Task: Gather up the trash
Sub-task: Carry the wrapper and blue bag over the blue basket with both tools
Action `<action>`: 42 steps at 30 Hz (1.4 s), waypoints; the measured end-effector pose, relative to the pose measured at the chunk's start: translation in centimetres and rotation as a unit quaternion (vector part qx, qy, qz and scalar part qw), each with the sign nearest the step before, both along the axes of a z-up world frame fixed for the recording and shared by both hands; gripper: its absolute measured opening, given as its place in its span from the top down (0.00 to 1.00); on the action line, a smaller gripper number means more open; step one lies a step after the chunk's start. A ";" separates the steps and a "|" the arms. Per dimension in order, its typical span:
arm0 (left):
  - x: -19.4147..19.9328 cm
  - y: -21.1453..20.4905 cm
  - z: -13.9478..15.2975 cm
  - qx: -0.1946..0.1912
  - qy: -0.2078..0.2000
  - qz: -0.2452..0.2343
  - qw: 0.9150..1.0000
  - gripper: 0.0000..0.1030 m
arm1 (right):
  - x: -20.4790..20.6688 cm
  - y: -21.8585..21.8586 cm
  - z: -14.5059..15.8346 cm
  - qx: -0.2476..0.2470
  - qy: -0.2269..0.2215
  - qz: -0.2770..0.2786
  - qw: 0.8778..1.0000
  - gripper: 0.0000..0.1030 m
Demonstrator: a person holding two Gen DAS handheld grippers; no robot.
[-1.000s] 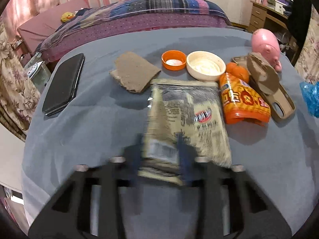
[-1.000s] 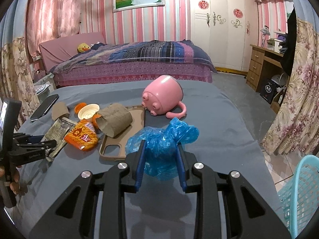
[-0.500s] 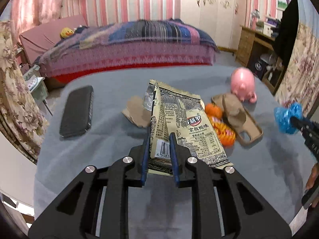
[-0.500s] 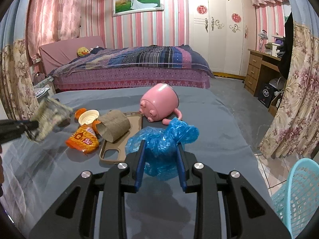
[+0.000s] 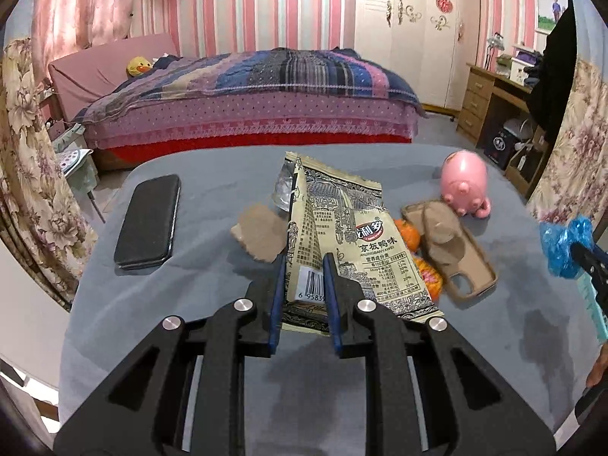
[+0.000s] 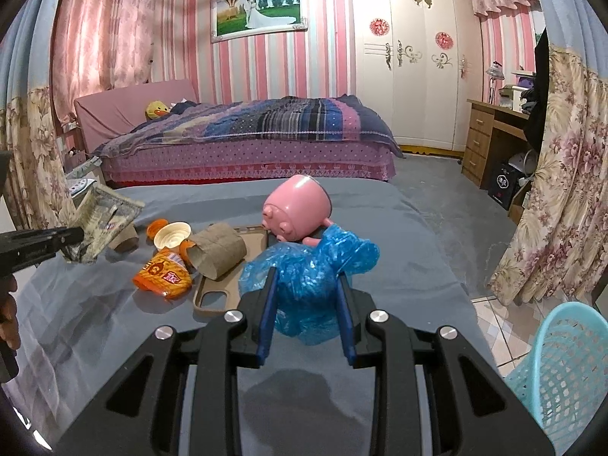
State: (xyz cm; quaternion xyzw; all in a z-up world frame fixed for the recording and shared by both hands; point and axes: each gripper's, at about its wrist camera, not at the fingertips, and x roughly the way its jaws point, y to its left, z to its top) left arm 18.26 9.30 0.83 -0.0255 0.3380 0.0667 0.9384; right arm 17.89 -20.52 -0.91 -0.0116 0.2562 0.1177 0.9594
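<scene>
My left gripper is shut on a beige snack wrapper and holds it lifted above the grey table. The wrapper also shows at the left of the right wrist view. My right gripper is shut on a crumpled blue plastic bag, held above the table; the bag also shows at the right edge of the left wrist view. An orange snack packet, a cardboard roll, a cardboard scrap and an orange cap lie on the table.
A turquoise basket stands on the floor at the right. A pink pig mug, a tan phone case, a white bowl and a black phone lie on the table. A bed stands behind.
My left gripper has closed on the snack wrapper and lifted it off the table, tilting it upward. My right gripper still holds the blue bag, nearly unmoved.
</scene>
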 end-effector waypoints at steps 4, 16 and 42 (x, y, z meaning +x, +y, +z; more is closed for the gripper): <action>0.3 -1.2 0.4 -0.002 -0.007 -0.007 1.000 0.82 | -0.7 -1.5 1.2 -0.006 -0.011 -0.006 1.000 0.72; 0.1 -8.1 0.8 0.015 -0.022 -0.059 0.998 0.82 | -4.5 -10.7 4.0 -0.023 -0.046 -0.069 0.996 0.72; -0.6 -35.9 -2.3 -0.002 -0.031 -0.274 0.961 0.82 | -10.6 -31.5 0.8 -0.014 -0.024 -0.249 0.968 0.72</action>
